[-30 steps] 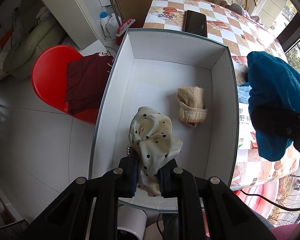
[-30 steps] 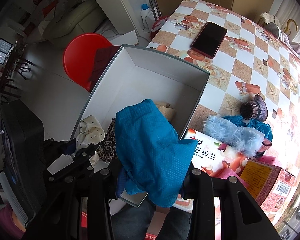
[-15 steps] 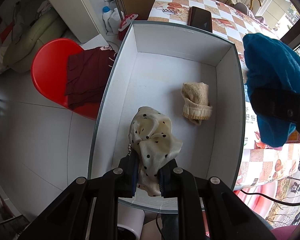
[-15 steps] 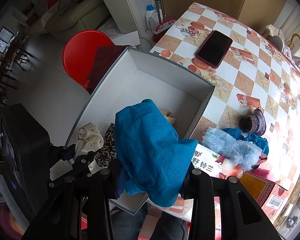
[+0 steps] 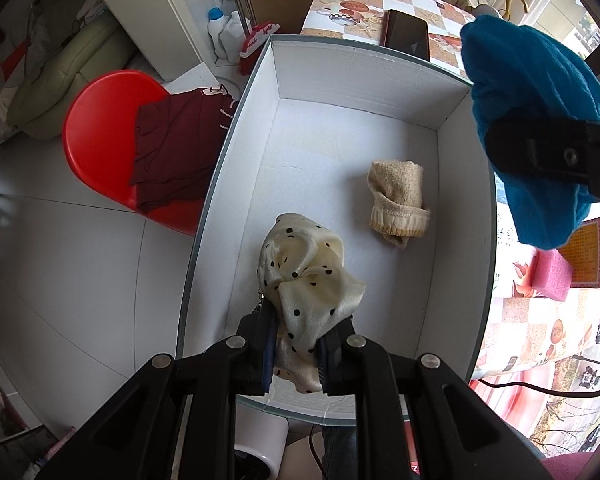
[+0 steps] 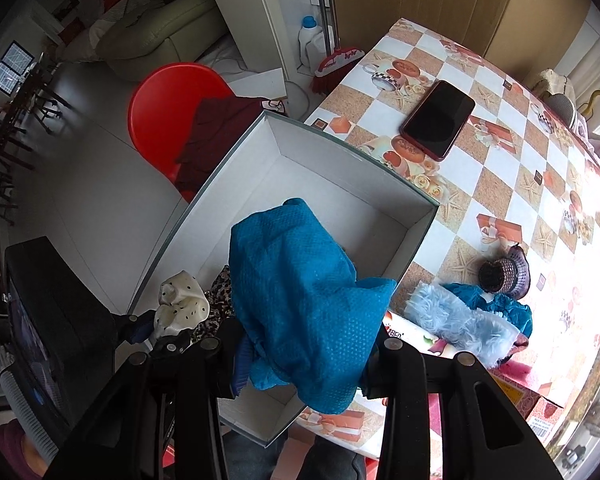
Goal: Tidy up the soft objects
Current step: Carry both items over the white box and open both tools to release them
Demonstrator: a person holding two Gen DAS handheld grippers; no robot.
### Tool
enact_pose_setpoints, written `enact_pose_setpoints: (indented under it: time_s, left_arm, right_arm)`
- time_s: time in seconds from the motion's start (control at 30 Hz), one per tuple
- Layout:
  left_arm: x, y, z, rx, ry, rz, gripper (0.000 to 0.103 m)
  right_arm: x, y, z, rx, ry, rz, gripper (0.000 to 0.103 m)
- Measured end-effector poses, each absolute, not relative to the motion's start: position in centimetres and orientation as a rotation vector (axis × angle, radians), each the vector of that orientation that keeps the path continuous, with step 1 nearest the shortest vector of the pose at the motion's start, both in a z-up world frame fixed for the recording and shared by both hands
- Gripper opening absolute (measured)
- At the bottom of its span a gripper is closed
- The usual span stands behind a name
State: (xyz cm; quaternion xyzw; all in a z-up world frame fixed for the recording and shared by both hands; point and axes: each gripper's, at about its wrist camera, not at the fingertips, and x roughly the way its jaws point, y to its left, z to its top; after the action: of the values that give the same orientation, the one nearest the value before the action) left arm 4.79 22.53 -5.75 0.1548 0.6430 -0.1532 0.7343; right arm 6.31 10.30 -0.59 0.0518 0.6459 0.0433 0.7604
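My left gripper (image 5: 296, 350) is shut on a cream polka-dot cloth (image 5: 308, 276) and holds it over the near end of a white open box (image 5: 236, 168). A beige rolled sock (image 5: 398, 204) lies on the box floor. My right gripper (image 6: 304, 364) is shut on a blue textured cloth (image 6: 300, 292) above the box's near right side; this cloth also shows in the left wrist view (image 5: 532, 120). The polka-dot cloth (image 6: 182, 308) shows at the right wrist view's lower left, beside a leopard-print piece (image 6: 216, 304).
The box (image 6: 416, 240) sits at the edge of a checkered table (image 6: 500, 120). On the table lie a phone (image 6: 438, 118), a fluffy light-blue item (image 6: 456, 324), a knitted brown piece (image 6: 504, 274) and small boxes (image 5: 588, 252). A red chair (image 5: 100, 140) with maroon clothing stands left.
Both grippers have risen and pulled back a little, so the box looks smaller and farther. Both cloths stay held. The sock in the box has not moved.
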Motion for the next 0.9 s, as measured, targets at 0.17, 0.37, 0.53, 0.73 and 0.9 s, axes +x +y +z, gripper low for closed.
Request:
enact_pose_setpoints:
  time_s: [0.17, 0.37, 0.53, 0.73, 0.9]
  left_arm:
    - [4.8, 22.4, -5.9, 0.342, 1.415, -0.337, 0.019]
    - [4.6, 22.6, -5.2, 0.305, 1.381, -0.355, 0.032]
    - [4.5, 22.6, -4.6, 0.288, 1.350, -0.356, 0.076]
    - [4.8, 23.0, -4.1, 0.255, 1.323, -0.332, 0.090]
    - [5.0, 23.1, -4.4, 0.251, 1.351, -0.312, 0.091]
  right_arm:
    - [6.5, 10.4, -0.6, 0.101, 1.407, 0.099, 0.041]
    - [6.7, 10.4, -0.6, 0.099, 1.406, 0.102, 0.044]
    - [6.7, 10.0, -0.7, 0.118, 1.406, 0.102, 0.050]
    - [6.5, 8.9, -0.1, 0.159, 1.382, 0.078, 0.085]
    - [6.4, 7.3, 0.1, 0.230, 1.384, 0.033, 0.102]
